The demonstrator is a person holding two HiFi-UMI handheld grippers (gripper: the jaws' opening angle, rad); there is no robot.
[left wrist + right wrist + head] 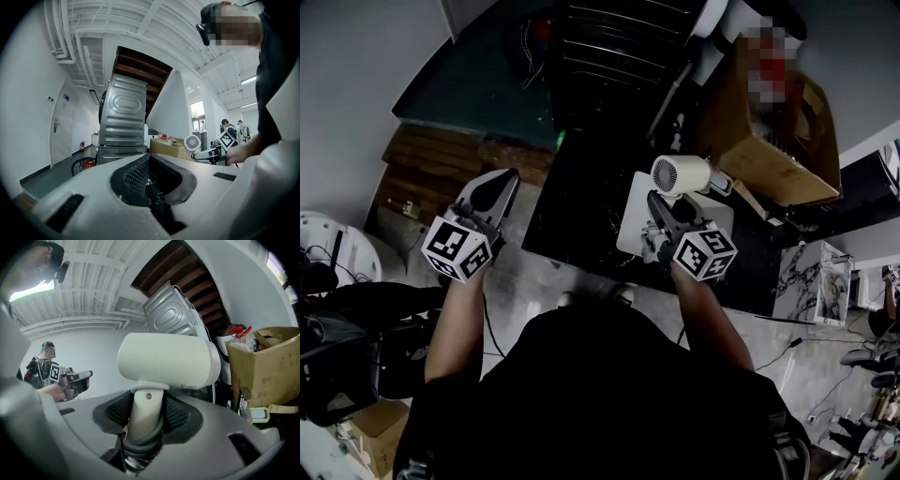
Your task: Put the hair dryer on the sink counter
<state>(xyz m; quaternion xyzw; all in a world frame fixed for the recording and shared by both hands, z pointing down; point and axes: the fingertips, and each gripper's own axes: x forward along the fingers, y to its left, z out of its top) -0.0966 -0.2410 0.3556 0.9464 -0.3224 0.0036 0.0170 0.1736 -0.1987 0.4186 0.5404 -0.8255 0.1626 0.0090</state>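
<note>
My right gripper point(662, 203) is shut on the handle of a white hair dryer point(680, 174) and holds it upright in the air. In the right gripper view the dryer's barrel point(164, 359) lies crosswise above the jaws, and its handle and coiled cord sit between the pads of the right gripper point(143, 416). My left gripper point(499, 186) is raised at the left, jaws together with nothing in them. The left gripper view looks across its own shut jaws point(152, 185) toward the dryer point(192, 142). I cannot pick out a sink counter.
A white slab point(630, 225) lies below the dryer on a dark surface. A cardboard box point(769, 159) with odds and ends stands at the right, and a grey metal appliance casing point(124, 117) leans behind. A marble-patterned piece point(811, 281) is on the floor, right.
</note>
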